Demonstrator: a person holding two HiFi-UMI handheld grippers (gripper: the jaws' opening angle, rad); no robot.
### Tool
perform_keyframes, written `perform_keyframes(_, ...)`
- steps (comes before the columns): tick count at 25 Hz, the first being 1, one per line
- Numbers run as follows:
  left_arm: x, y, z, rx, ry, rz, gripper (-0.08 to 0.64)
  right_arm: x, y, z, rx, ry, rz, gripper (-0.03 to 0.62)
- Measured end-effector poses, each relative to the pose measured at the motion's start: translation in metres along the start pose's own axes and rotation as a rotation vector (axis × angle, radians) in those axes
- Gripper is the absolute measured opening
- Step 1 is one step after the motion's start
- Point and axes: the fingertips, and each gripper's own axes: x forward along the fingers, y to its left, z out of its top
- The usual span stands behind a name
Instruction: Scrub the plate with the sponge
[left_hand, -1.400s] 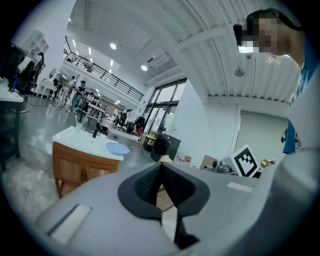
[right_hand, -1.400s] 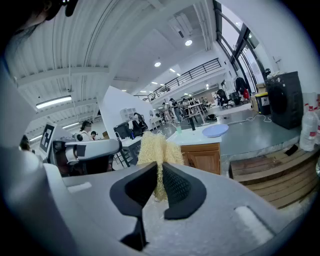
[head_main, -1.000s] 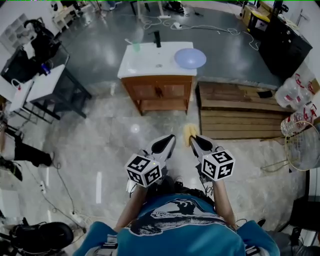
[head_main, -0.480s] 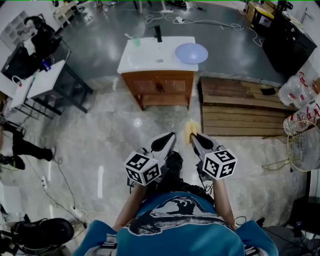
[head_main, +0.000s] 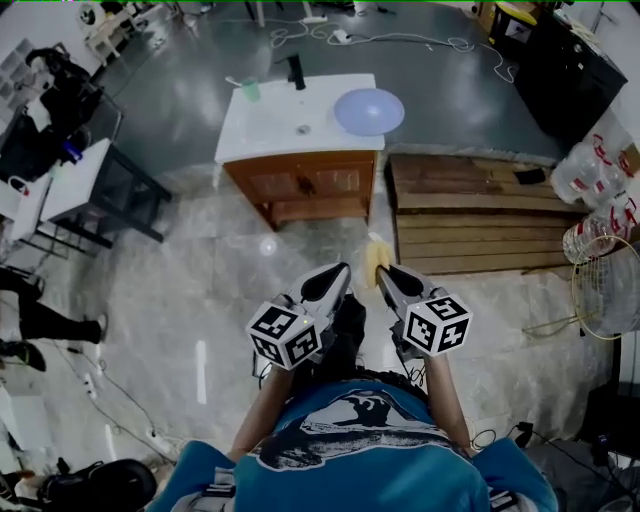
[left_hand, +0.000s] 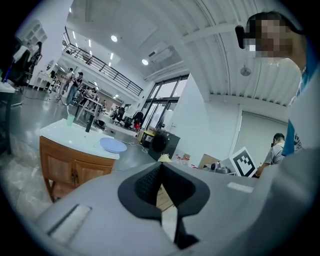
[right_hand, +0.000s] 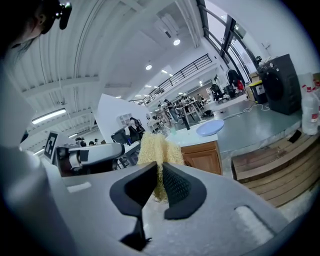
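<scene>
The white-topped counter (head_main: 280, 125) stands well ahead of you at 12 o'clock. The pale blue plate (head_main: 369, 111) lies at its 3 o'clock end. Your left tongs (head_main: 338, 275) are pressed together with nothing between them. Your right tongs (head_main: 384, 277) are clamped on the yellow sponge (head_main: 375, 258), well apart from the plate.

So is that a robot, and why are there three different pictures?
No robot: a person holds a two-jaw tool, a gripper, in each hand. One picture comes from a camera on the person's head, looking down; the other two come from cameras on the grippers. The right gripper is shut on a yellow sponge; the left gripper is shut and empty. Ahead, a white-topped cabinet bears a blue plate and a green cup.
</scene>
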Motion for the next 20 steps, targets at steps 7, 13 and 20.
perform_keyframes(7,0.059,0.054,0.038,-0.001,-0.002,-0.033,0.011,0.056,-0.041,0.044,-0.010,0.028,-0.030,0.034)
perform_keyframes(13,0.107,0.104,0.082,-0.016,-0.038,-0.051,0.011,0.104,-0.071,0.090,-0.033,0.048,-0.050,0.034)
perform_keyframes(20,0.148,0.143,0.099,-0.032,-0.016,-0.088,0.011,0.148,-0.104,0.120,-0.026,0.057,-0.084,0.034)
